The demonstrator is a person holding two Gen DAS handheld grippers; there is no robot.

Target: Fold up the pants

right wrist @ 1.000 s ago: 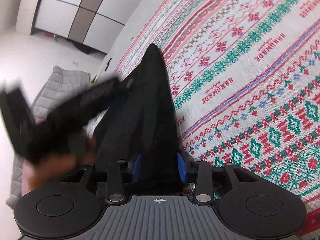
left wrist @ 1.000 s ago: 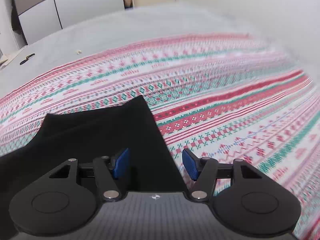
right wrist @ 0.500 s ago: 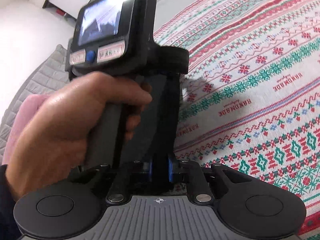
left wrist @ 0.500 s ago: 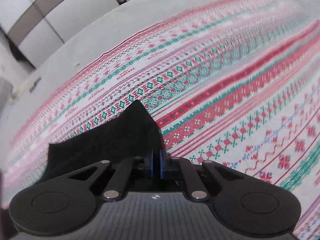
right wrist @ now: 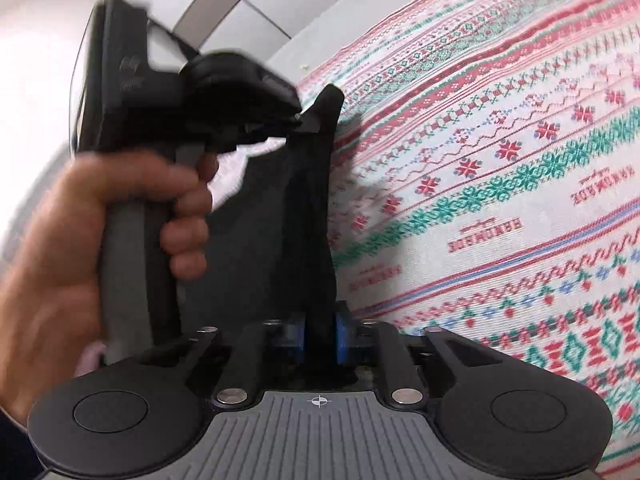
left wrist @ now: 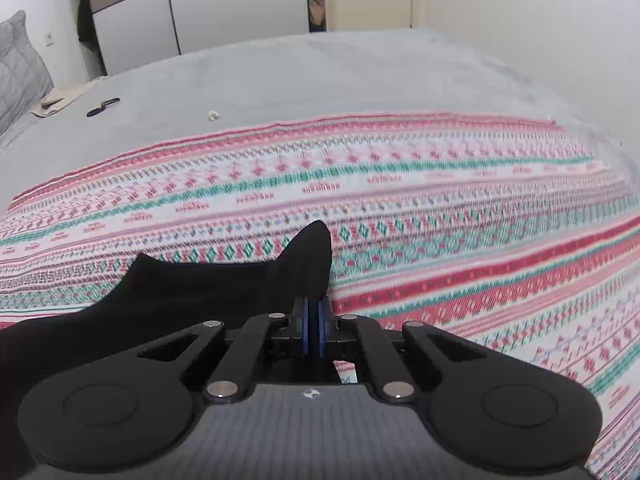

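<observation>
Pants (left wrist: 192, 292), black, lie lower left of centre in the left wrist frame, on the patterned blanket (left wrist: 440, 208). One corner of the fabric sticks up as a peak at frame centre, just above the left gripper (left wrist: 312, 320). Our left gripper sits at bottom centre; its blue pads (left wrist: 305, 320) are pressed nearly together and clenched on the right edge of the pants, the fabric running left from there and off the lower left edge.

In the right wrist frame the pants (right wrist: 296, 216) hang as a tall dark panel in the middle, top corner near upper centre. Our right gripper (right wrist: 320, 340) is at bottom centre, blue pads (right wrist: 342, 338) clamped on a thick fold of the fabric, so it is grasping the pants too. The cloth stretches up from it to the left gripper (right wrist: 280, 118), seen blurred at upper left, pinching the top corner. Our left hand (right wrist: 100, 256) wraps that gripper's handle at left of frame, motion-blurred.

Blanket (right wrist: 500, 168) fills the right half of the right wrist frame: red, green and white bands, with lettering we read upside down.

Beyond the blanket in the left wrist frame, a grey sheet (left wrist: 320, 72) covers the upper middle. On it at upper left: a small dark object (left wrist: 103, 107), a white scrap (left wrist: 214, 115), a beige cloth (left wrist: 60, 98). Grey pillow (left wrist: 18, 68) at far left edge. Wardrobe (left wrist: 200, 4) with white and brown panels along the top.
</observation>
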